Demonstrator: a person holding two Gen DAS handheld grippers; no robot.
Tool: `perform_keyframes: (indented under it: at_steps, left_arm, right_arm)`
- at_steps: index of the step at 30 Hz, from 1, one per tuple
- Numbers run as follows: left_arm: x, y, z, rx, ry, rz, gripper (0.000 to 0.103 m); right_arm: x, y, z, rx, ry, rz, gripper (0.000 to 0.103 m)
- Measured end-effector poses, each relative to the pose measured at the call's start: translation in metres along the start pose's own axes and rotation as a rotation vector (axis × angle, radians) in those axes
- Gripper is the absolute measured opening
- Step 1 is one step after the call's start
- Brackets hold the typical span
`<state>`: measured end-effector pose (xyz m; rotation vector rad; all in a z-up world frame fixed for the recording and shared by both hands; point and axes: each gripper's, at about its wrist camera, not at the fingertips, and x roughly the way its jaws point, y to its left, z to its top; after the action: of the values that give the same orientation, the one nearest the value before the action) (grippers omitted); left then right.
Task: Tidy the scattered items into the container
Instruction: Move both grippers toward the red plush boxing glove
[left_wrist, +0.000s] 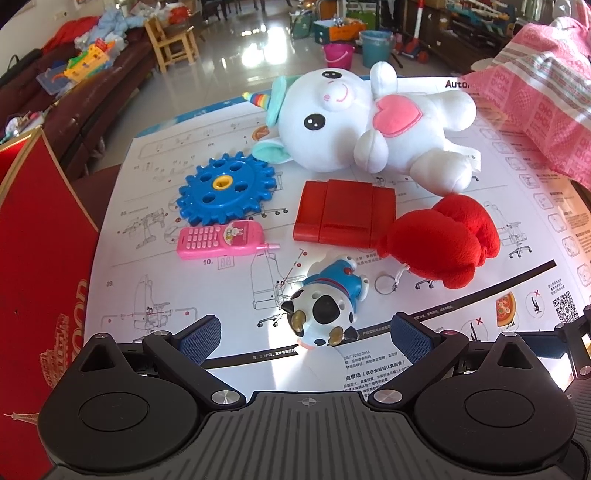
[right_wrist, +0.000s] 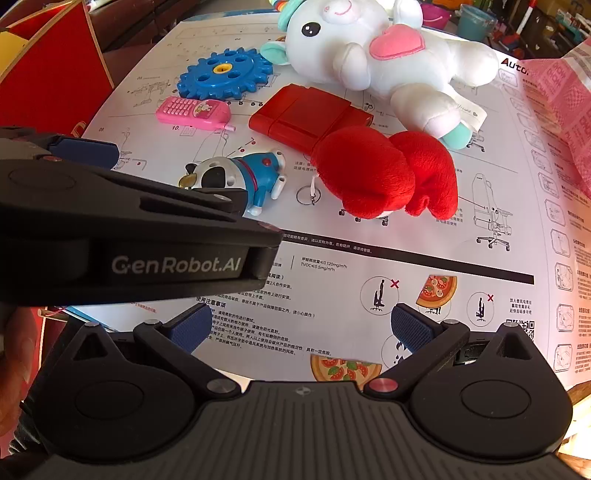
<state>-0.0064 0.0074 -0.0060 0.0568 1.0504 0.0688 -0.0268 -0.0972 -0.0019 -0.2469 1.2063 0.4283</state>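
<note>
My left gripper (left_wrist: 306, 336) is open, its blue pads wide on either side of a cow figurine in a blue outfit (left_wrist: 325, 306) without touching it. Beyond it lie a pink toy phone (left_wrist: 221, 240), a blue gear (left_wrist: 225, 192), a flat red case (left_wrist: 343, 210), a red plush (left_wrist: 439, 240) and a white unicorn plush (left_wrist: 373, 122). A red box (left_wrist: 40, 240) stands at the left edge. My right gripper (right_wrist: 301, 328) is open over the printed sheet (right_wrist: 332, 258), nothing between its fingers. The red plush (right_wrist: 384, 170) lies ahead of it, and the cow figurine (right_wrist: 236, 173) is partly hidden.
The left gripper's housing (right_wrist: 147, 258) fills the left of the right wrist view. A pink patterned bag (left_wrist: 535, 103) rests on the table's right side. A key ring (left_wrist: 384, 284) lies by the red plush. Past the table's far edge are floor, buckets (left_wrist: 375, 46) and a brown sofa (left_wrist: 96, 110).
</note>
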Motion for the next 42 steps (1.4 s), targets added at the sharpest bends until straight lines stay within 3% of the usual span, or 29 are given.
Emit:
perform_keyframes:
  at_steps: [21,27,32,39,42]
  left_arm:
    - [0.004,0.0,0.0,0.008,0.013,0.002,0.103]
    - [0.003,0.008,0.008,0.001,0.001,0.004,0.103]
    - [0.006,-0.001,0.015,0.028,0.001,-0.015,0.103]
    - [0.017,-0.049,0.029,0.16,0.004,-0.057,0.103]
    - [0.025,-0.064,0.038,0.202,0.006,-0.065,0.103]
  right_arm:
    - [0.005,-0.005,-0.001,0.017,0.007,0.031,0.103]
    - [-0.001,-0.04,-0.001,0.088,-0.015,0.045,0.103]
    - [-0.008,-0.088,0.005,0.211,-0.025,-0.099,0.103]
    - [-0.009,-0.121,0.01,0.293,-0.153,-0.141,0.102]
    - [-0.009,-0.134,0.01,0.306,-0.162,-0.18,0.102]
